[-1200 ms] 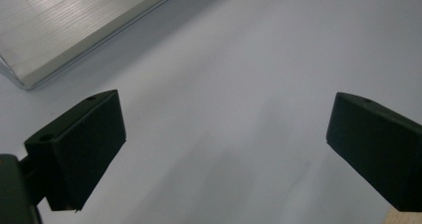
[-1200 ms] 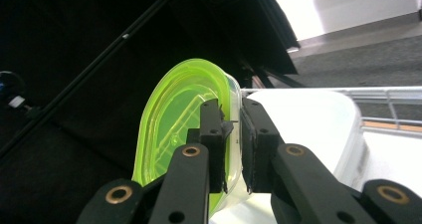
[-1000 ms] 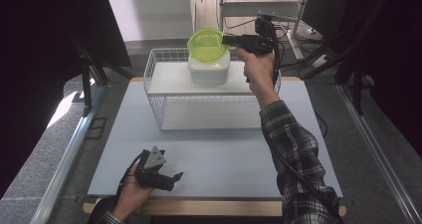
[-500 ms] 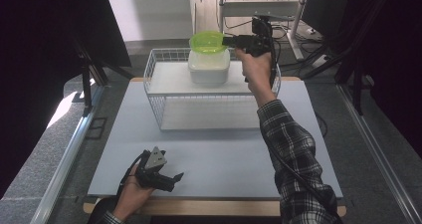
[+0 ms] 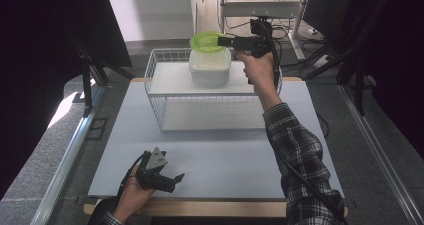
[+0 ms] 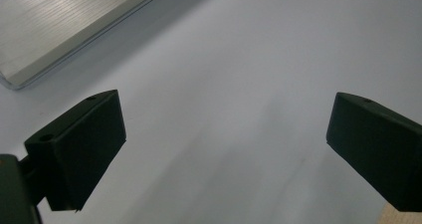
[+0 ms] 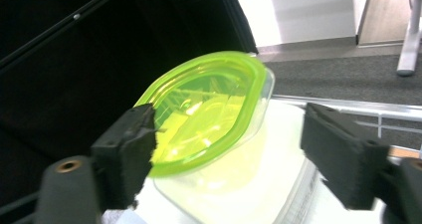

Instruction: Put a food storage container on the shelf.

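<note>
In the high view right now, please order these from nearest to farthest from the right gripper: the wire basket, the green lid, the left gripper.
1. green lid: just left of the right gripper, on the white container.
2. wire basket: below the lid, mid-table.
3. left gripper: near table edge, at the left.

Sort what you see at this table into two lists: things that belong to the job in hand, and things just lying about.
Belongs to the job:
- green lid sitting askew on the clear container
- right gripper, jaws just opened, lid between them
- wire rack holding the container

Lying about:
- left gripper, open, low over the table
</note>
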The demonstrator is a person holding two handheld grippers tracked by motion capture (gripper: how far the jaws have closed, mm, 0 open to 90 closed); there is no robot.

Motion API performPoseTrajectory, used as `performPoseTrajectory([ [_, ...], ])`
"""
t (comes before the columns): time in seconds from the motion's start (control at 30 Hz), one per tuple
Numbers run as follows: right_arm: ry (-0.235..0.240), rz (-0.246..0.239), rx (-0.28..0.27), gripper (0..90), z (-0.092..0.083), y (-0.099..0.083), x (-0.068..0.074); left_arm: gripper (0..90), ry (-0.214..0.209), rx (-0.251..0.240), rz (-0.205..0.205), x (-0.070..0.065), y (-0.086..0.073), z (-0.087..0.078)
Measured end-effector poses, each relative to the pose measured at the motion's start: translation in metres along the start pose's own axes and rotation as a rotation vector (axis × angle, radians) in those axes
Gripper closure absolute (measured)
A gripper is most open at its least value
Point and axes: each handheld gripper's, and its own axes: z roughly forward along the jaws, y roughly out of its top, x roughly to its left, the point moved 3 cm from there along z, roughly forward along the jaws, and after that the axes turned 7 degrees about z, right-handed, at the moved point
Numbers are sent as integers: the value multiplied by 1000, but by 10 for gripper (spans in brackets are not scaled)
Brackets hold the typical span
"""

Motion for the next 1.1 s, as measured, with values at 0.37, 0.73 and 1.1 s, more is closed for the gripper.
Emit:
performPoseTrajectory([
  [0.37,23,-140,28,97,-17,-23,1,21,-1,-3,-6,0,0,0],
  [0.73,46,-221,36,73,-30,-48,2,20,-5,-6,-12,0,0,1],
  [1.1,57,-285,72,66,-33,-84,0,25,-31,-2,-29,-1,0,2],
])
